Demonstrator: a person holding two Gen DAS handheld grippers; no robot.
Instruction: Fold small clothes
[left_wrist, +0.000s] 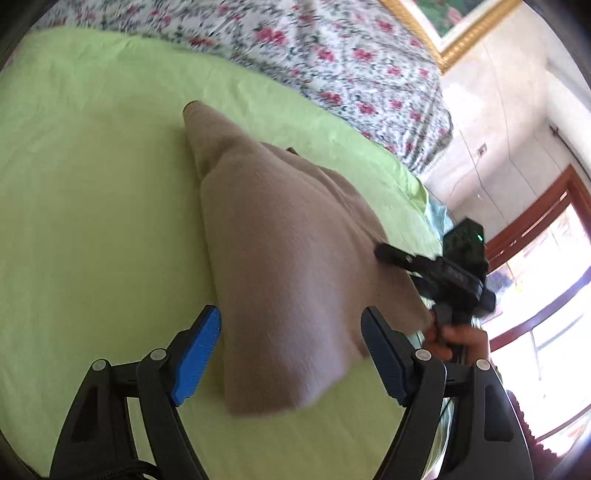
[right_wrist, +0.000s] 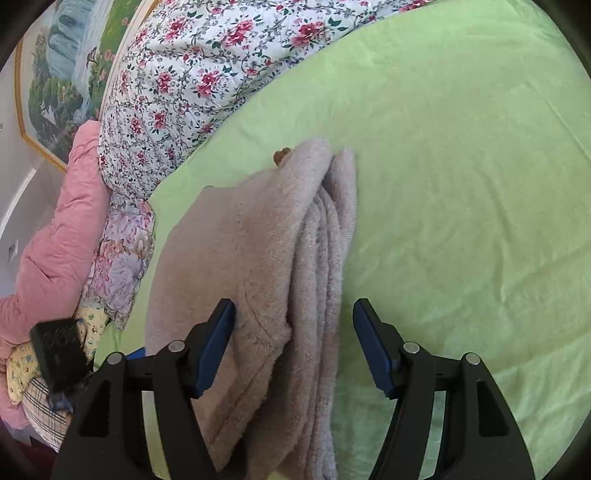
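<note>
A fluffy beige garment lies folded on the green bedsheet. My left gripper is open, and the garment's near corner lies loose between its blue pads, touching neither. In the right wrist view the same garment shows several stacked folded layers along its right edge. My right gripper is open astride that near end, its pads apart from the cloth. The left wrist view also shows the right gripper at the garment's far right edge, with a hand on its grip.
A floral quilt is bunched along the back of the bed, with a pink padded quilt and patterned cloths beside it. A blurred black object sits at lower left. Green sheet stretches to the right. A window with a red frame is beyond the bed.
</note>
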